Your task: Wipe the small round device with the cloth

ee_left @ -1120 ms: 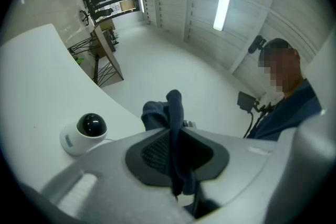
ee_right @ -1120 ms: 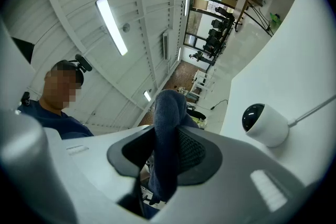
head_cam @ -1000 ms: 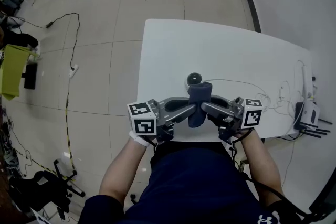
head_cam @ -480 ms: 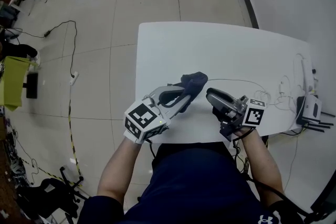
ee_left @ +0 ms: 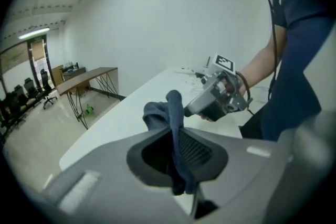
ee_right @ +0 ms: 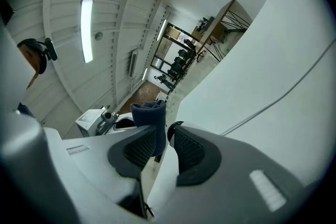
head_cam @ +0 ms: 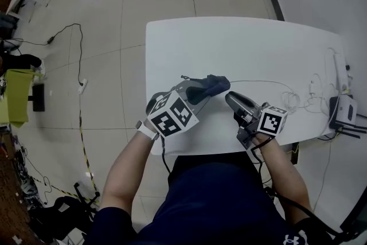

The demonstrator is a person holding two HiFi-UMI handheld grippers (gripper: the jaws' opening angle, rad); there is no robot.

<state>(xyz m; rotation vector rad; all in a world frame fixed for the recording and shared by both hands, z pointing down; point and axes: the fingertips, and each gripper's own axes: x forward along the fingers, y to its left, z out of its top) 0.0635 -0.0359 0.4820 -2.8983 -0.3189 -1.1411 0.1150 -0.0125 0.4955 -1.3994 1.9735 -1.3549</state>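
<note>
My left gripper [head_cam: 196, 92] is shut on a dark blue cloth [head_cam: 210, 86], whose bunched end lies low over the white table [head_cam: 229, 43]. The left gripper view shows the cloth [ee_left: 169, 113] clamped between the pads and sticking out past the tips of the left gripper [ee_left: 176, 150]. My right gripper [head_cam: 229, 98] sits just right of the cloth, tips toward it. Its jaws have just been closing and still stand apart. In the right gripper view the cloth [ee_right: 149, 114] hangs at the tips of the right gripper [ee_right: 166, 143], unpressed. The small round device is hidden from the head view.
A thin cable [head_cam: 258, 85] runs across the table from the cloth toward a tangle of white wires [head_cam: 299, 101] and a router [head_cam: 343, 109] at the right edge. The table's near edge lies just under both grippers. Tiled floor lies to the left.
The right gripper has let go of the cloth and drawn back to the right. The left gripper has rolled and sunk toward the table with the cloth, which now covers the device.
</note>
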